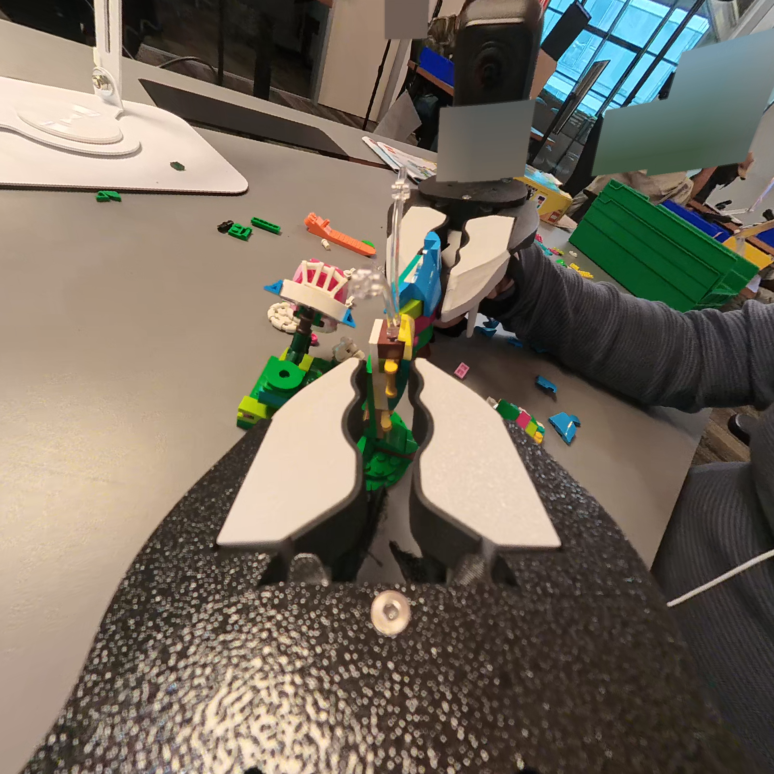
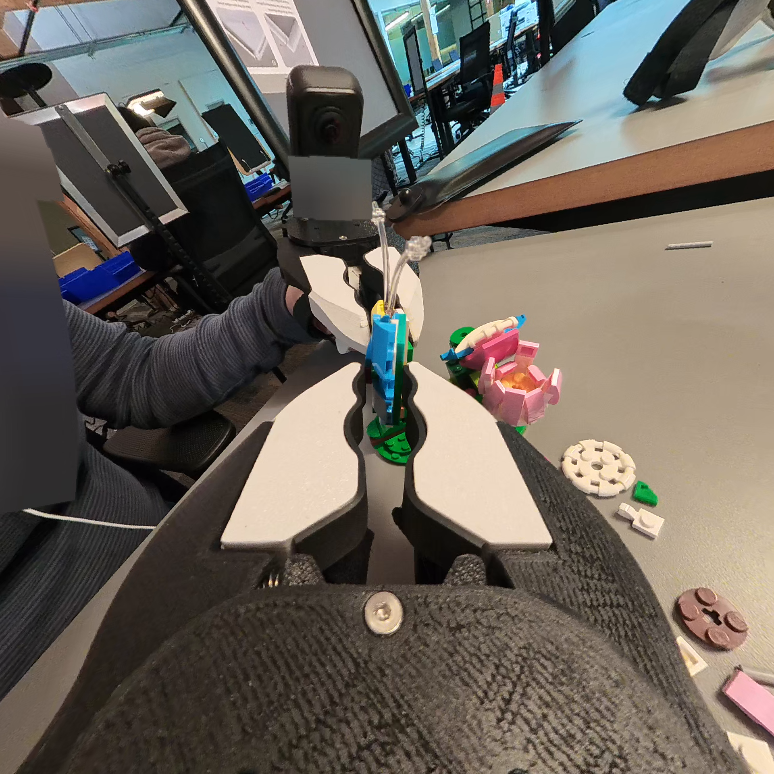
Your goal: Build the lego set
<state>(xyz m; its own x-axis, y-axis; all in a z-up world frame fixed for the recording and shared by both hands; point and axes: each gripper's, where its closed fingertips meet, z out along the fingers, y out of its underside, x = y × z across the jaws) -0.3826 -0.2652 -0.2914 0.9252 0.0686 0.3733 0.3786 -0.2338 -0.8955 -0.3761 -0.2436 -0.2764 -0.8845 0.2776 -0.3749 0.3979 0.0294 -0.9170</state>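
A small lego butterfly model (image 1: 391, 368) stands on a round green base, with a white, brown and yellow body, blue wings (image 1: 425, 272) and two clear antennae (image 1: 396, 234). My left gripper (image 1: 387, 370) is shut on its body from the near side. My right gripper (image 1: 454, 251) is shut on the blue wing from the far side. In the right wrist view my right gripper (image 2: 385, 370) clamps the blue wing (image 2: 383, 356), and my left gripper (image 2: 360, 289) holds the model from behind. The model is a little above the grey table.
A pink flower model (image 1: 312, 293) on a green stem stands left of the butterfly and also shows in the right wrist view (image 2: 515, 385). Nearby lie an orange brick separator (image 1: 339, 236), green pieces (image 1: 251, 228), blue pieces (image 1: 563, 423), a white round plate (image 2: 597, 467) and a brown round plate (image 2: 712, 617). Green bins (image 1: 653, 251) stand at the far right. Less than 4 cm separates the two grippers' tips. My right gripper's tips are some 10 cm from the white round plate (image 2: 597, 467). It turns up in the left wrist view (image 1: 289, 316) as well.
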